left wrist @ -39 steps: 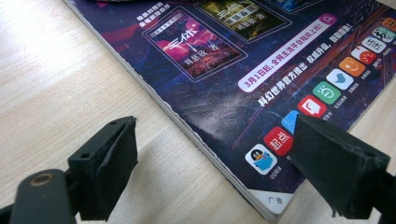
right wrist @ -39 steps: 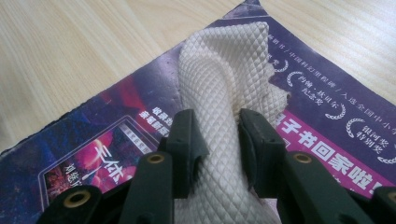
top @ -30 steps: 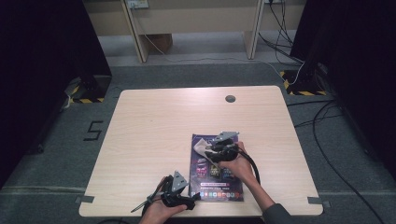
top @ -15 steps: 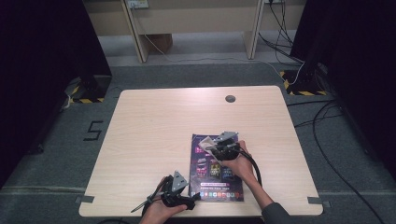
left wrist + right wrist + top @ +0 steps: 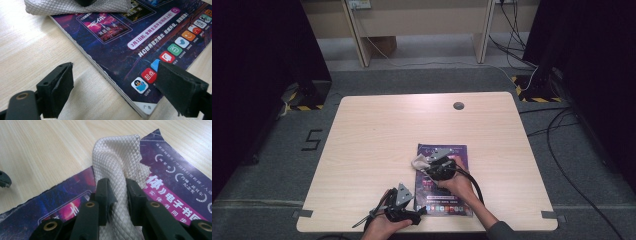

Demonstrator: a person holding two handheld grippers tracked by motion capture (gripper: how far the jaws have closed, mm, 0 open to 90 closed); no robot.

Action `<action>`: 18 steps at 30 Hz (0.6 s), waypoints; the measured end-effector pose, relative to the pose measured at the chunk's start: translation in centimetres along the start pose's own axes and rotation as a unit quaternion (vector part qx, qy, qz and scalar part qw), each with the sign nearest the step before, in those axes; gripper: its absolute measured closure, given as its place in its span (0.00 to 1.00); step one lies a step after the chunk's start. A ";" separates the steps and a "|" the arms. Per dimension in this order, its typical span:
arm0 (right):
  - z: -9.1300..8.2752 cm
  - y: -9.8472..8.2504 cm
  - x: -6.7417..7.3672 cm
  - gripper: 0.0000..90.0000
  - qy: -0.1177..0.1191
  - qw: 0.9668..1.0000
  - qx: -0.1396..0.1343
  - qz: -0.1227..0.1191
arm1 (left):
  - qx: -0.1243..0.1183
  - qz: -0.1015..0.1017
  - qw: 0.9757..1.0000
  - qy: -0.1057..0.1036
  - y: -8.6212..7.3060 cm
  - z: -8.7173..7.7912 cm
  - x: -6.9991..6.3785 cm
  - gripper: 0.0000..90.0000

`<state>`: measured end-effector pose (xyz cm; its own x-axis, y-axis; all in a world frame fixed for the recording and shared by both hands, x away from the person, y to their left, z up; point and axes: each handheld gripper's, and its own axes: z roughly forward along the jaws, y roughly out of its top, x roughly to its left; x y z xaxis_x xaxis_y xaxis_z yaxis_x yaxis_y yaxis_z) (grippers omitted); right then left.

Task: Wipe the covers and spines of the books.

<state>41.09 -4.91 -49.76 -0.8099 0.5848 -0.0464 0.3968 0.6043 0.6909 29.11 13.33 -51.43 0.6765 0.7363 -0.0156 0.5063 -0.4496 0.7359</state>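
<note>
Magazine (image 5: pixel 443 180) lies flat at the tabletop's (image 5: pixel 377 135) 5 o'clock edge. Right claw (image 5: pixel 117 195), just closed, pinches the quilted cloth (image 5: pixel 117 157) atop it, now shifted toward 9 o'clock. Left claw (image 5: pixel 117 87) gapes around the magazine's corner, unmoved.

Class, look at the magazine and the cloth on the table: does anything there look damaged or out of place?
Yes. The magazine's cover edge looks torn and ragged beside the cloth, which the right gripper pinches into a bunched fold on the cover. Nothing is spilled.
</note>
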 end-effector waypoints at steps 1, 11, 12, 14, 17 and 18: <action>0.0 0.0 -0.1 0.82 0.004 1.000 0.000 0.006 | 0.000 0.000 1.000 0.001 0.0 0.0 0.0 0.16; -0.6 -0.7 -1.1 0.82 -0.015 1.000 0.001 0.017 | 0.000 0.005 1.000 0.002 0.1 0.0 -0.1 0.16; -0.7 -0.7 -0.7 0.82 -0.008 1.000 0.003 0.016 | 0.000 0.007 1.000 0.004 0.1 0.0 -0.1 0.16; -0.7 -0.7 0.0 0.82 0.001 1.000 0.000 0.012 | 0.000 0.010 1.000 0.007 0.1 -0.1 -0.2 0.16; -0.8 -0.7 1.3 0.82 0.013 1.000 0.003 -0.002 | 0.003 0.007 1.000 0.005 0.0 -0.2 -0.1 0.16; -0.8 -0.7 1.6 0.82 0.013 1.000 0.004 -0.008 | 0.003 0.003 1.000 0.003 0.0 -0.3 -0.1 0.17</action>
<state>39.16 -4.85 -49.72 -0.8268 0.5612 -0.0385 0.3877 0.6181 0.6839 28.93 13.43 -51.28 0.6769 0.7361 -0.0070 0.5054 -0.4578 0.7314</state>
